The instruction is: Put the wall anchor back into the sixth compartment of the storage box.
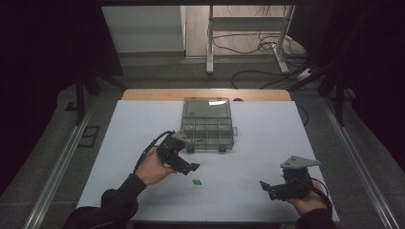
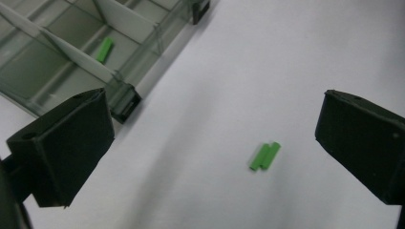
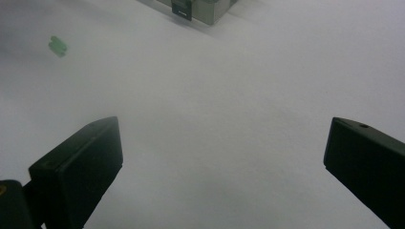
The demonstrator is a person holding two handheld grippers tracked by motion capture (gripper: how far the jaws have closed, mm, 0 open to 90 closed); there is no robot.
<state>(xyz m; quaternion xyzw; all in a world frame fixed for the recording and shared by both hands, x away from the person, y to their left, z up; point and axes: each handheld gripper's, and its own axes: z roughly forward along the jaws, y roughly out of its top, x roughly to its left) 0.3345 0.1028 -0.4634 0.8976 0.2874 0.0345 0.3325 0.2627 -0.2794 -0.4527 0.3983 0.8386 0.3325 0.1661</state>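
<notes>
Jaws of left gripper [image 2: 210, 157] gape empty, 2 green pegs [image 2: 265, 156] lying between them.

The person wore dark, long sleeves, bunched a little at both wrists. The left gripper [image 1: 191, 168] was black and blocky, with a pale grey plate on its far side and a black cable looping out to the left. The right gripper [image 1: 264, 185] was black too, topped by a grey three-cornered plate with small holes, and a dark cable curled round its right side. Seen from close up, the jaws of each were matte black, flat-faced wedges, each with a small round hole near its top edge.
</notes>
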